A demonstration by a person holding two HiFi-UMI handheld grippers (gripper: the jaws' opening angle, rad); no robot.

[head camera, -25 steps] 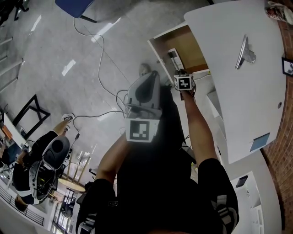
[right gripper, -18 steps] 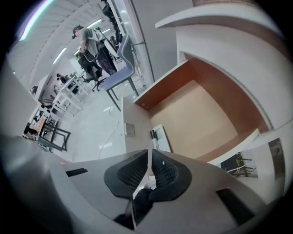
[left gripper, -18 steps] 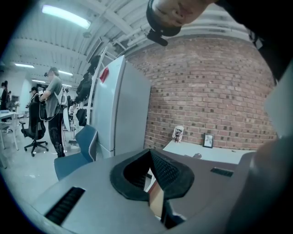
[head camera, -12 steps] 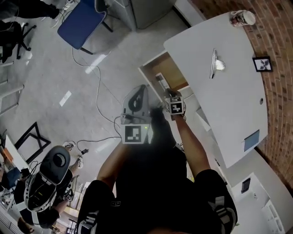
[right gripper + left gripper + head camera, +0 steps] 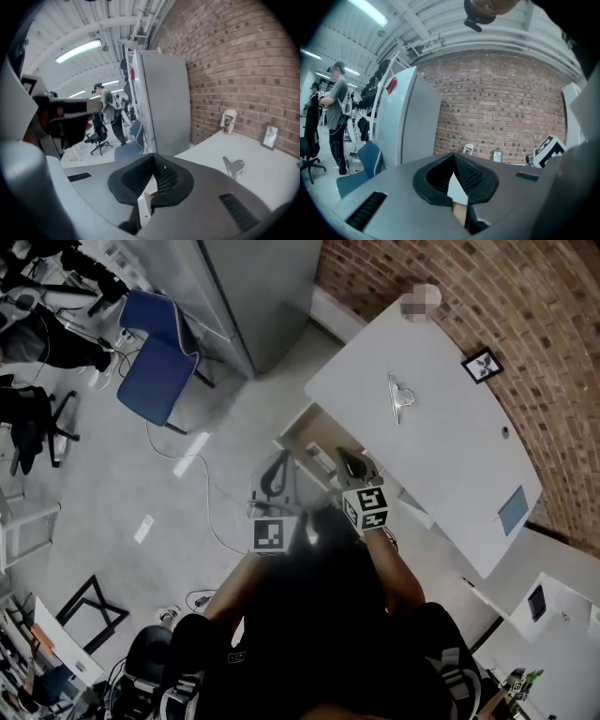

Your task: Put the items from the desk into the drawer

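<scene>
Lifted clear of the open drawer (image 5: pixel 302 432) since the earlier frames, the right gripper (image 5: pixel 153 160) is seen with jaws that have just been closing, now pressed together with nothing between them, and the left gripper (image 5: pixel 453 159) is likewise shut and empty. A drop-off appears finished and the next pick-up begun: the metal clip (image 5: pixel 401 397) lies on the desk (image 5: pixel 450 451), well apart from both grippers, so the jaws must be reopened and carried over it. Both forearms are held raised and forward, with the grippers tilted slightly downward.
</scene>
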